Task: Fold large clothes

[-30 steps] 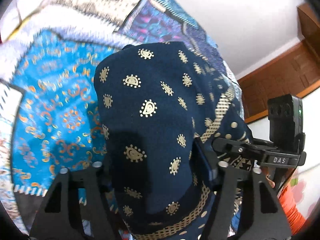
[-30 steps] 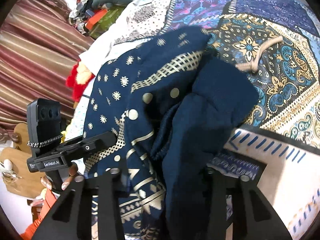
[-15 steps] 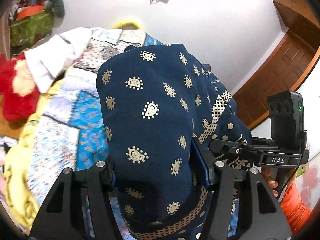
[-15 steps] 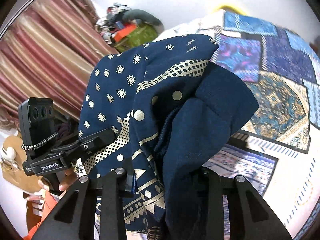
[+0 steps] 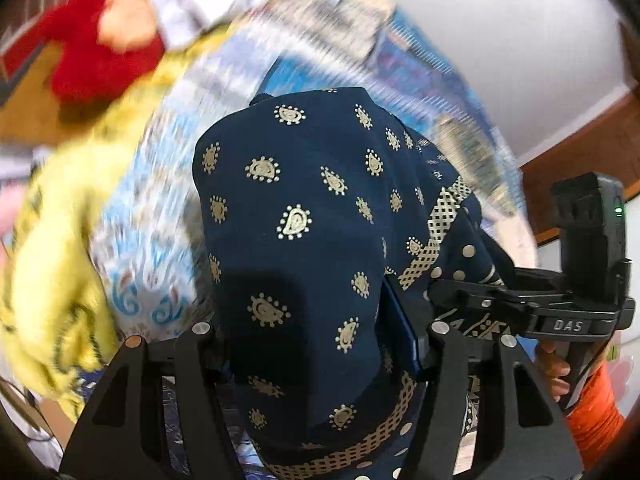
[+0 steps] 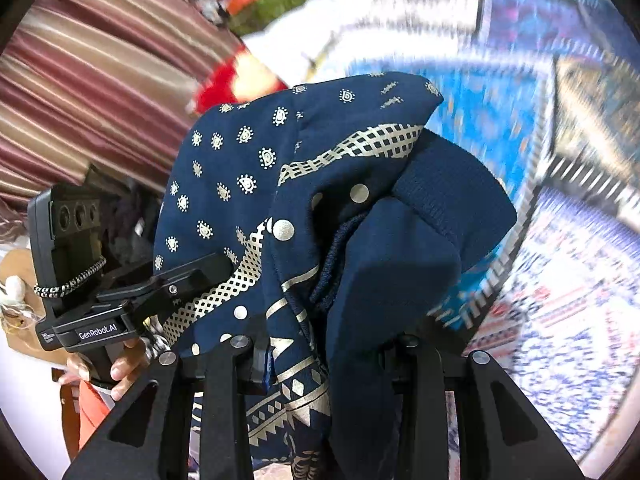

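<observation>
Left wrist view, left to right: we see a yellow patterned cloth (image 5: 60, 280) blurred at the left edge, a red plush toy (image 5: 92, 60) up top, then the blue patchwork bedspread (image 5: 160, 240) streaked by motion blur. Centre frame — the navy garment (image 5: 304, 240) with gold paisley print, bunched and draped over the left tongs (image 5: 316, 344). The tongs are clamped on a thick fold of it; fabric fills the gap between the fingers. At the right, the other handheld unit is in view, marked "DAS", with a hand under it and an orange sleeve (image 5: 596, 408).

Right wrist view, left to right: striped maroon curtain (image 6: 80, 92), then the left unit labelled "GenRobot.AI" with its fingers pinching the gold lattice border. Centre — the same navy garment (image 6: 320, 200), plain dark lining folded outward, hanging through the right tongs (image 6: 324, 360), which are closed on it. The garment is held up off the bed between both tongs. Bedspread (image 6: 560, 280) blurred at the right.
</observation>
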Motion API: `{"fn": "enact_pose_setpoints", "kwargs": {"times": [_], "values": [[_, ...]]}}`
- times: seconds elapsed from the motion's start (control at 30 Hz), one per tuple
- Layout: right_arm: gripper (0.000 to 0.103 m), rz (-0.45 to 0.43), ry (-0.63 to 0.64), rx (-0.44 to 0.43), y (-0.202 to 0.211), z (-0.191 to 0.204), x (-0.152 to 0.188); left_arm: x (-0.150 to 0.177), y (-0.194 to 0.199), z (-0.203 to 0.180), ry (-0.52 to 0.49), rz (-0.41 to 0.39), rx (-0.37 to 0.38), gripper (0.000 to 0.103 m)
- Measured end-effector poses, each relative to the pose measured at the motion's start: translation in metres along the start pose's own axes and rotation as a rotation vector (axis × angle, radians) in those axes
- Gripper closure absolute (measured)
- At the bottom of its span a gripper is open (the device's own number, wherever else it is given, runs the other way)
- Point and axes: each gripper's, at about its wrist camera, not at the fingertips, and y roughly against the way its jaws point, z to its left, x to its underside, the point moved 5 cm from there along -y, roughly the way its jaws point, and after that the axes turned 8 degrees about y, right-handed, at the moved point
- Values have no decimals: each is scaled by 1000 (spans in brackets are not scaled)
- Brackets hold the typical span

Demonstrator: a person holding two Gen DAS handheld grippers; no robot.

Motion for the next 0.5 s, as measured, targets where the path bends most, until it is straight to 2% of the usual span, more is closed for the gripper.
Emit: {"fn": "enact_pose_setpoints", "kwargs": {"times": [0.1, 0.17, 0.2, 0.23, 0.27, 0.3, 0.33, 0.4, 0.5], "values": [[70, 54, -8, 49, -34, -17, 6, 8, -31, 25, 46, 48, -17, 36], [68, 59, 5, 44, -40, -22, 9, 14, -31, 25, 18, 9, -6, 29], [62, 60, 13, 29, -39, -25, 11, 15, -29, 23, 10, -6, -17, 28], [49, 71, 19, 34, -38, -28, 14, 20, -27, 22, 1, -24, -45, 21], [41, 88, 30, 58, -36, -33, 16, 26, -26, 20, -13, -33, -73, 14], [26, 107, 58, 105, -34, -37, 22, 30, -24, 16, -27, -39, -92, 11], [21, 110, 87, 125, -31, -37, 28, 33, -25, 16, -42, -48, -115, 7], [21, 111, 152, 141, -24, -39, 43, 43, -22, 19, -60, -72, -137, 6], [20, 106, 194, 166, -9, -44, 65, 56, -20, 24, -56, -66, -134, 2]]}}
